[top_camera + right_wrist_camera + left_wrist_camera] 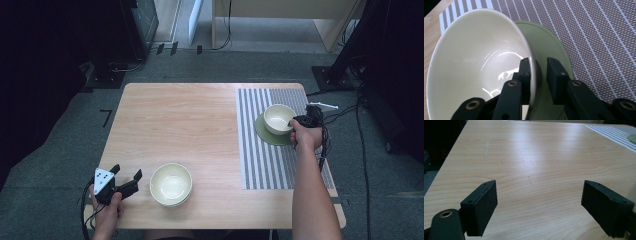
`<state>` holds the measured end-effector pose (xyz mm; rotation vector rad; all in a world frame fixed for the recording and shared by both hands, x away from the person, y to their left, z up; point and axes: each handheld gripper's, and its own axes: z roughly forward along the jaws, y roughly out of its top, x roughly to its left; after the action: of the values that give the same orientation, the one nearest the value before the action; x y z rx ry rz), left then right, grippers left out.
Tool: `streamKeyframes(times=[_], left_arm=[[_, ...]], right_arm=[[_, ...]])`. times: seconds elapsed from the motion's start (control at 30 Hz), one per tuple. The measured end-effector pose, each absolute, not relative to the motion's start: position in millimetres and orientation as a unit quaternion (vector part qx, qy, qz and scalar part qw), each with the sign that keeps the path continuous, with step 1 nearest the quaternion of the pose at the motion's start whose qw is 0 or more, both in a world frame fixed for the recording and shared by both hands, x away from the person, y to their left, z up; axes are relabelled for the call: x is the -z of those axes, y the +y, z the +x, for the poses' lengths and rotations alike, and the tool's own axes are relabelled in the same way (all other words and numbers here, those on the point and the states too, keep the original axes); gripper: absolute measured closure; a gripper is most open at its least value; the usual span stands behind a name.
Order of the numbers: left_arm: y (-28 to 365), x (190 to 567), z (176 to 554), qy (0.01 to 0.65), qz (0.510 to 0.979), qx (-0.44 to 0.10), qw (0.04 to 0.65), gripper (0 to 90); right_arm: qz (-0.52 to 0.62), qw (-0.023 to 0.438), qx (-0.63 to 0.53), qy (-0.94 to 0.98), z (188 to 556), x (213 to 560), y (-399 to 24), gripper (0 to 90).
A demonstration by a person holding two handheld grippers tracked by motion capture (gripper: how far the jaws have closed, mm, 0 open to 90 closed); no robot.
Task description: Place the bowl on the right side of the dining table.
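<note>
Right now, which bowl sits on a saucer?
The bowl on the striped mat, resting on a green saucer. The near bowl sits on bare table.

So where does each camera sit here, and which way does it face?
High view: above the person's side, looking forward and down on the table; both forearms show, left tool and right tool.
Left gripper view: on the left tool, along its open jaws over bare wood.
Right gripper view: on the right tool, jaws astride the bowl rim.
Shared: the striped mat and green saucer.
</note>
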<state>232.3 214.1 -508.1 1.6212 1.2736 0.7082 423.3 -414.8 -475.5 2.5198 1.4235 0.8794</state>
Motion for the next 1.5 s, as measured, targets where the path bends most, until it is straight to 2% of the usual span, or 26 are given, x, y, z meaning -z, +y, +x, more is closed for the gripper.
streamKeyframes(times=[0.03,0.07,0.27,0.5,0.93,1.1,1.17,1.5], left_arm=[[214,508,232,0.518,0.659,-0.288,0.462,13.3],[214,508,232,0.518,0.659,-0.288,0.462,13.3],[214,508,232,0.518,0.659,-0.288,0.462,13.3],[214,508,233,0.519,0.659,-0.288,0.462,13.3],[214,508,233,0.519,0.659,-0.288,0.462,13.3],[214,508,233,0.519,0.658,-0.289,0.462,13.3],[214,508,233,0.519,0.659,-0.289,0.462,13.3],[213,508,233,0.519,0.660,-0.290,0.460,13.3]], right_arm=[[0.830,0.059,-0.296,0.470,421,476,-417,69.2],[0.830,0.059,-0.296,0.470,421,476,-417,69.2],[0.805,0.044,-0.338,0.485,417,479,-420,50.0],[0.790,0.068,-0.342,0.504,412,476,-418,34.2],[0.766,0.090,-0.360,0.525,399,472,-412,28.9],[0.750,0.119,-0.363,0.540,392,473,-410,24.4],[0.742,0.126,-0.366,0.547,390,474,-408,19.5],[0.716,0.175,-0.376,0.561,375,472,-402,11.5]])
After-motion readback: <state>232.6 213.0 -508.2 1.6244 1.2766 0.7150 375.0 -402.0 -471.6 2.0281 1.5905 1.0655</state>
